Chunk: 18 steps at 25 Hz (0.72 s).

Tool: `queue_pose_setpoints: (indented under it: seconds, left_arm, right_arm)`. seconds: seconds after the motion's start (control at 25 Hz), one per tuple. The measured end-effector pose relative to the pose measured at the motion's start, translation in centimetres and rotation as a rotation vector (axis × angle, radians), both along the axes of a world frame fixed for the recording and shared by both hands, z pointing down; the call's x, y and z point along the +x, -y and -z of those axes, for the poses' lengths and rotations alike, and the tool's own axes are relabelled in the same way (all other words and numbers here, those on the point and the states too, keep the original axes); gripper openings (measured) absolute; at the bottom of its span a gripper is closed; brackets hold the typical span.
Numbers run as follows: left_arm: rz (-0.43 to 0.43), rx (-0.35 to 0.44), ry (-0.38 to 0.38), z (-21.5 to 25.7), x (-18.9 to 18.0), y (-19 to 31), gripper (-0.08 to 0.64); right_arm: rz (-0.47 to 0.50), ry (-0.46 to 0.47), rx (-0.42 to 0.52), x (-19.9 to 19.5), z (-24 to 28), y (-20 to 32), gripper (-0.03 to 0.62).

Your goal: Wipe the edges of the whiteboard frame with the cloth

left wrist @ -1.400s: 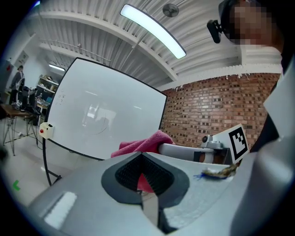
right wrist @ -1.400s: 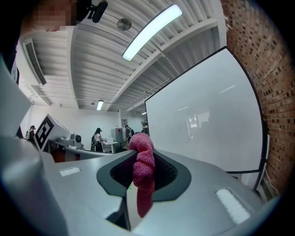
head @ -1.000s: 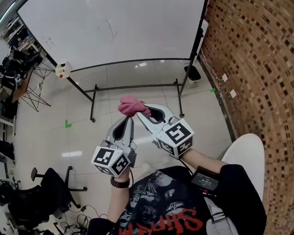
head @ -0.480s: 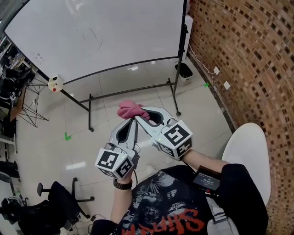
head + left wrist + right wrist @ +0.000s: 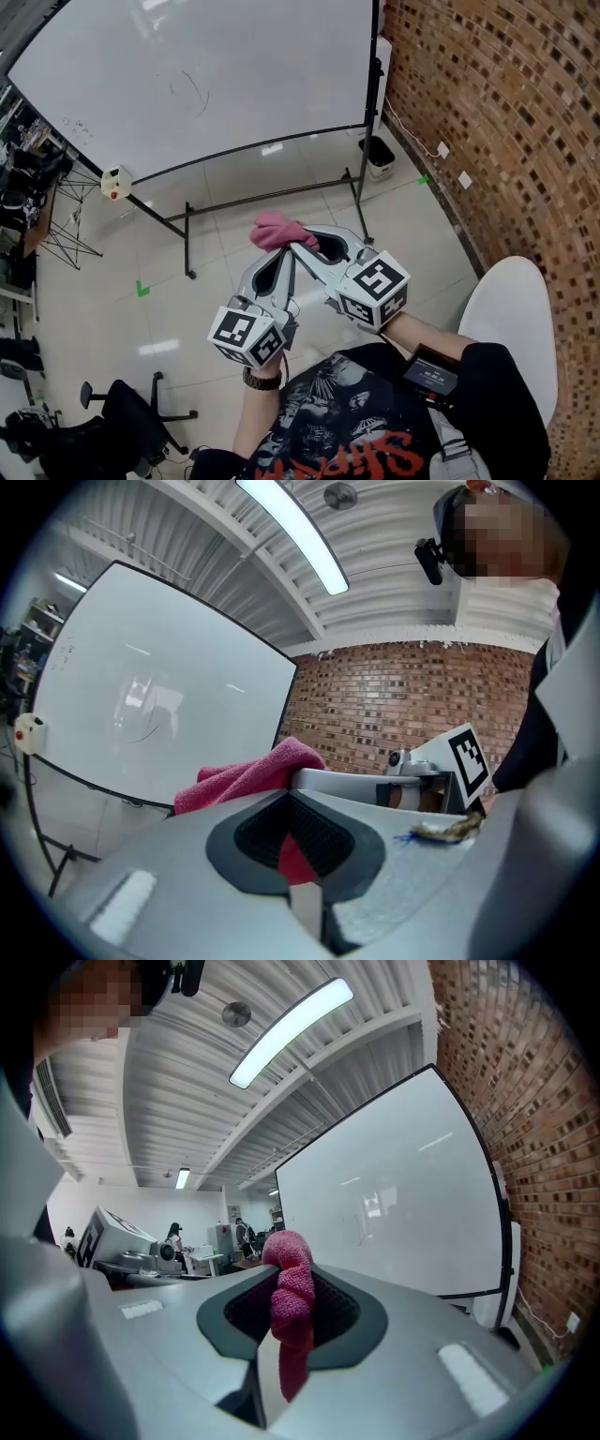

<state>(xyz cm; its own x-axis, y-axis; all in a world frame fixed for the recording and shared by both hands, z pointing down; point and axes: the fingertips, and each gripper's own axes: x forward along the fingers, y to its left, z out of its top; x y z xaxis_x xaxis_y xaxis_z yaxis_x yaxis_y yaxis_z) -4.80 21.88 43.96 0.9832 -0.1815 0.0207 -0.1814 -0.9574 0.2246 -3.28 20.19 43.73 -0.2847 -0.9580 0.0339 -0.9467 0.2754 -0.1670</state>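
Observation:
The whiteboard [image 5: 206, 75] stands on a black stand across the floor, with its black frame [image 5: 246, 149] along the bottom and right side. A pink cloth [image 5: 276, 229] is held up in front of me. My right gripper [image 5: 297, 245] is shut on it, a strip hanging between the jaws [image 5: 291, 1288]. My left gripper [image 5: 286, 256] meets it at the tips, shut, with a red bit of the cloth [image 5: 244, 775] inside its jaws. Both are well short of the board, which shows behind them in both gripper views [image 5: 141, 696] [image 5: 403, 1204].
A brick wall [image 5: 506, 141] runs down the right, with a small black bin [image 5: 380, 152] at its foot. A white box [image 5: 116, 183] hangs at the board's left leg. An office chair [image 5: 112, 422] is lower left, a white round seat [image 5: 511, 328] at right.
Both grippers stay together on the cloth and have drifted slightly right and down in the head view. The view has shifted, so the board's right edge now sits further left.

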Motion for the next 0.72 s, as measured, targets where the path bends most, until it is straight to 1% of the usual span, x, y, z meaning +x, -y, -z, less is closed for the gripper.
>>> queue_pose_setpoints:
  seconds: [0.12,0.2,0.48,0.72]
  left_arm:
    - [-0.007,-0.02,-0.005,-0.4,0.6,-0.5,0.002]
    - [0.006,-0.022,-0.02,-0.7,0.7,-0.1,0.002]
    - [0.103,0.003,0.005,-1.5,-1.7,2.2,0.002]
    - [0.132,-0.011,0.003,-1.7,-3.1,2.6,0.002]
  right_arm:
    - [-0.011,0.003,-0.028,0.7,-0.8,-0.6,0.074]
    - [0.003,0.009,-0.03,0.9,-1.2,0.2,0.074]
    - [0.096,0.016,-0.007,-1.6,-1.7,2.8,0.074]
    - [0.138,0.008,-0.009,-3.1,-1.9,3.4,0.074]
